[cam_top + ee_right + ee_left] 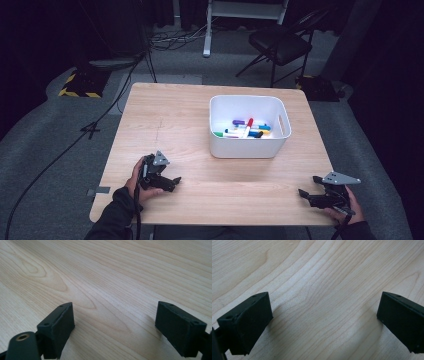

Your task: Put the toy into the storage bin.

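Left hand-held gripper [170,183] low, jaws spread wide; right hand-held gripper [309,189] likewise.

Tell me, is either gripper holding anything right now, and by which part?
Nothing is held. The left gripper and right gripper both rest open on the table, with bare wood between the jaws; the markers lie in the white bin.

the high view looks forward and down from above the person's side, taking in the whole table [165,115] and the floor beyond. each gripper view sits low and close over the wood, looking along its own jaws; all three share the tabletop near the front edge.
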{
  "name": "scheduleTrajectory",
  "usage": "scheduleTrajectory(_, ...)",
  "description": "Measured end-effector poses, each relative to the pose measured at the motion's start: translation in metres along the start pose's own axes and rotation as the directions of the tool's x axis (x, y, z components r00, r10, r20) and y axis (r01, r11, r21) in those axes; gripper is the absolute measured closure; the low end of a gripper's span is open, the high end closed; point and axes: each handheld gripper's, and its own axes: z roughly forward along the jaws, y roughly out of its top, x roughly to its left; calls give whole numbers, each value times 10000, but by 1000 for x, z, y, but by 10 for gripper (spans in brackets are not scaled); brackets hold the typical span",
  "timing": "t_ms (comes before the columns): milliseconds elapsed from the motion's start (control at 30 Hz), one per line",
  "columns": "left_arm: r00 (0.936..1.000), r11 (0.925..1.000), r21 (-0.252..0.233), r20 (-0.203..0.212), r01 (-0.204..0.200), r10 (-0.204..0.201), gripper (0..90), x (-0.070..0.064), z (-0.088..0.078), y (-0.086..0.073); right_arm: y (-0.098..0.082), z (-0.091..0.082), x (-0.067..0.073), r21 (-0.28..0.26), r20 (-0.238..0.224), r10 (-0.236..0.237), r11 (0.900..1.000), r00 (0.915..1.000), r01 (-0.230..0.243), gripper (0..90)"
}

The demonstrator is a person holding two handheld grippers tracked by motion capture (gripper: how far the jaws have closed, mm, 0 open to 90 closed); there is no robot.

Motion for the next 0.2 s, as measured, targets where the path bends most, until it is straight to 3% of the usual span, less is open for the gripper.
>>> scheduleTrajectory(200, 9999, 9999, -6, 67, 100, -100, 2, 0, 1, 0, 0, 0, 0, -1, -1, 0, 10000, 10000, 0, 157)
